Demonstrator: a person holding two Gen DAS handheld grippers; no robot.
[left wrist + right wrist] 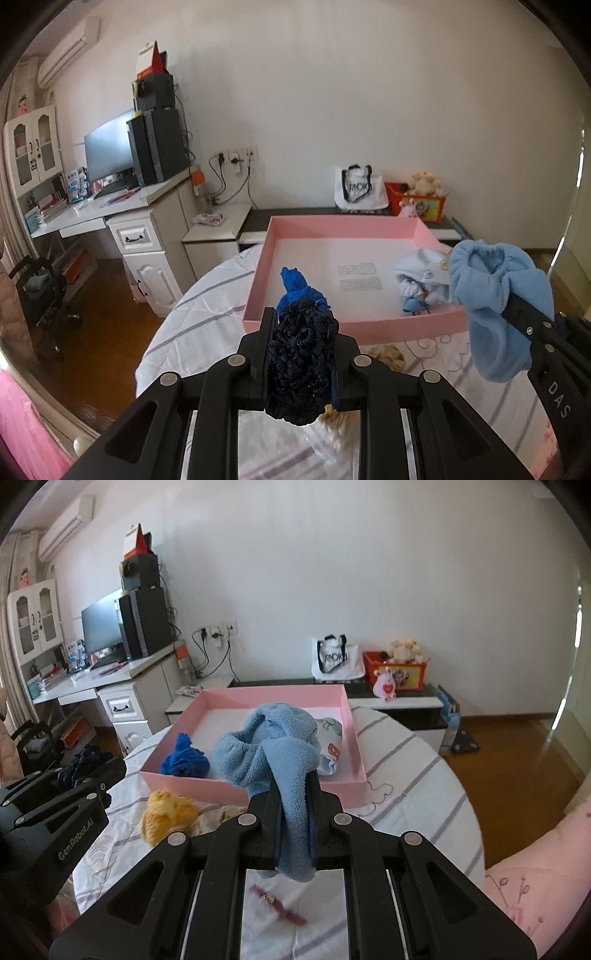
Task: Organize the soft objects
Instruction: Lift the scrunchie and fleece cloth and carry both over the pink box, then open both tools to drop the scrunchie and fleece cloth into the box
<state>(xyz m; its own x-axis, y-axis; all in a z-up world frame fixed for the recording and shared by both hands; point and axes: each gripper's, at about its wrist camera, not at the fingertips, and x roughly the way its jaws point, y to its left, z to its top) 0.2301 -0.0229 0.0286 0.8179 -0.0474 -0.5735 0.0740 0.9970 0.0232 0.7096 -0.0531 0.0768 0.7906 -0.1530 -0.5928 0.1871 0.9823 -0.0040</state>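
My left gripper (301,325) is shut on a dark navy knitted piece (301,365) and hovers just before the near wall of the pink box (351,326). My right gripper (295,786) is shut on a light blue fleece cloth (269,746), held above the box's near wall (221,786). Inside the box lie a bright blue cloth (293,286) (184,760) at the left and a white printed garment (424,277) (332,749) at the right. A yellow knitted item (166,812) lies on the table in front of the box.
The box stands on a round table with a white striped cloth (406,775). A dark pink band (277,908) lies on the cloth near me. Behind are a white desk with a monitor (107,151), a low cabinet with a tote bag (360,188) and a toy bin (417,199).
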